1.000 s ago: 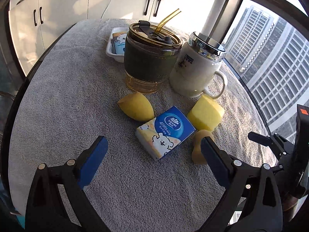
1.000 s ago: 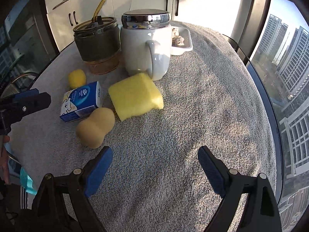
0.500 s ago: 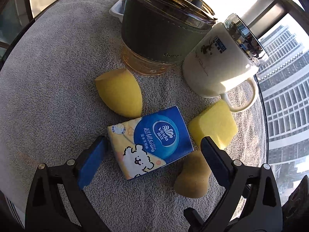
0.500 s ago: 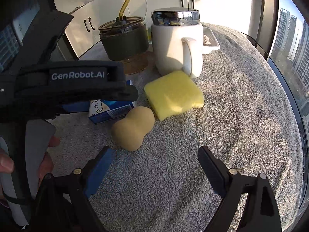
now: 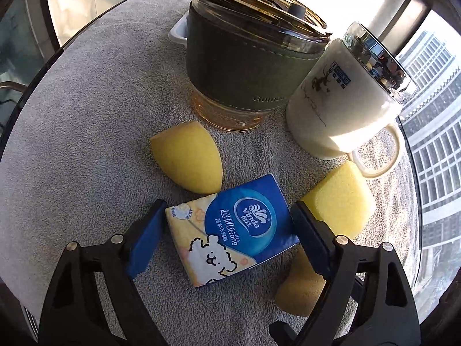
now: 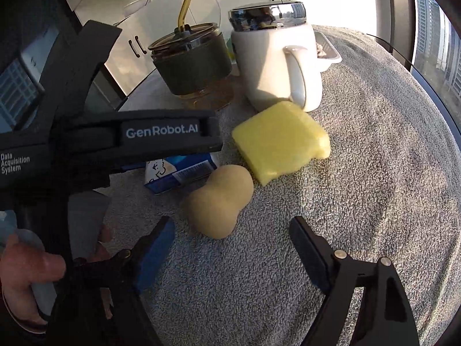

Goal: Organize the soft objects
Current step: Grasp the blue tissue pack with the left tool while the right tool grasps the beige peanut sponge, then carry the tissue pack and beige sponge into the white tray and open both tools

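A blue and yellow tissue pack (image 5: 233,227) lies on the grey towel (image 5: 72,173) between the fingers of my left gripper (image 5: 227,206). Its jaws are closing, and the pads just reach two corners of the pack, which is not squeezed. A yellow teardrop sponge (image 5: 190,161) lies just beyond the pack, and a yellow square sponge (image 5: 340,199) to its right. A tan gourd-shaped sponge (image 6: 219,199) has its near end between the fingertips of my right gripper (image 6: 230,220). Those jaws are also closing, and the pads are clear of it.
A green-sleeved glass cup with a straw (image 5: 245,66) and a white lidded mug (image 5: 340,106) stand behind the sponges. A white tray (image 6: 328,54) sits further back. The left gripper's black housing (image 6: 161,131) and a hand (image 6: 28,274) fill the left of the right wrist view.
My left gripper came down and forward over the tissue pack and its jaws narrowed around it. My right gripper moved closer to the tan sponge and narrowed slightly. The left gripper entered the right wrist view.
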A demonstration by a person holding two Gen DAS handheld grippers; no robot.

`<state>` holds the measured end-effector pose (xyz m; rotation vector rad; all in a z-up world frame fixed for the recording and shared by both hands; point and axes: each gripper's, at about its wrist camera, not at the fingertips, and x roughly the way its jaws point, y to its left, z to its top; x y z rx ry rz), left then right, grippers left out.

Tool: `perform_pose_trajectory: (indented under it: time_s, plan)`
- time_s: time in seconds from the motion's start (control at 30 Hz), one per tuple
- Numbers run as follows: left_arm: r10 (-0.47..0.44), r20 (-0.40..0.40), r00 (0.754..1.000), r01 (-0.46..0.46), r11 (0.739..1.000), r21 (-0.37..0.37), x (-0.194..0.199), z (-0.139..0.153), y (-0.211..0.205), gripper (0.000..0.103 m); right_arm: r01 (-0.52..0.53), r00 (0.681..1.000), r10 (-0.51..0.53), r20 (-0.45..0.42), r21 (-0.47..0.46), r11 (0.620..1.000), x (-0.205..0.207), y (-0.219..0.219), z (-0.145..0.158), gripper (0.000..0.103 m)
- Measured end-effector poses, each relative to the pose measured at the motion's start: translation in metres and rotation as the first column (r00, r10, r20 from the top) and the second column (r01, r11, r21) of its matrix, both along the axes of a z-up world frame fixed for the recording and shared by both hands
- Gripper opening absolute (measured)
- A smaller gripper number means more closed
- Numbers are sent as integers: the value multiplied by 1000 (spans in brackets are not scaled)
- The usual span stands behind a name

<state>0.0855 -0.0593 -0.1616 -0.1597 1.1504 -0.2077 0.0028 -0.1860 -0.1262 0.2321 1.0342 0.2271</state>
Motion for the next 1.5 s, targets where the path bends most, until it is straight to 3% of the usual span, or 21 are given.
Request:
perform_pose_trajectory:
  time_s: [0.2, 0.23, 0.27, 0.3, 0.57, 0.97, 1.2, 1.5]
  plan:
    - [11, -35, 999, -15, 995, -97, -2, 5, 13, 83, 14, 1000, -14, 17, -9, 1000, 7, 1, -3, 67]
    - [14, -38, 999, -18, 994, -106, -4, 5, 15, 83, 9, 1000, -9, 19, 4, 1000, 6, 2, -2, 62]
    - [14, -35, 999, -18, 993, -114, -6, 7, 18, 83, -9, 1000, 8, 14, 27, 1000, 6, 3, -2, 48]
    - [10, -26, 1000, -13, 993, -116, -8, 8, 19, 83, -23, 1000, 23, 3, 48, 999, 7, 4, -2, 43]
    - [-12, 31, 999, 15, 994, -110, -29, 28, 34, 83, -31, 999, 31, 29, 10, 999, -8, 13, 5, 39]
    - [4, 81, 997, 4, 995, -98, -55, 54, 58, 83, 27, 997, -23, 74, -54, 998, -39, -15, 36, 39]
    - [60, 128, 990, -54, 997, -48, -39, 53, 100, 83, 109, 992, -102, 74, -89, 990, -48, -47, 38, 39]
    - [139, 167, 976, -140, 990, -7, -6, 51, 137, 83, 216, 976, -206, 76, -153, 964, -28, -93, 38, 39]
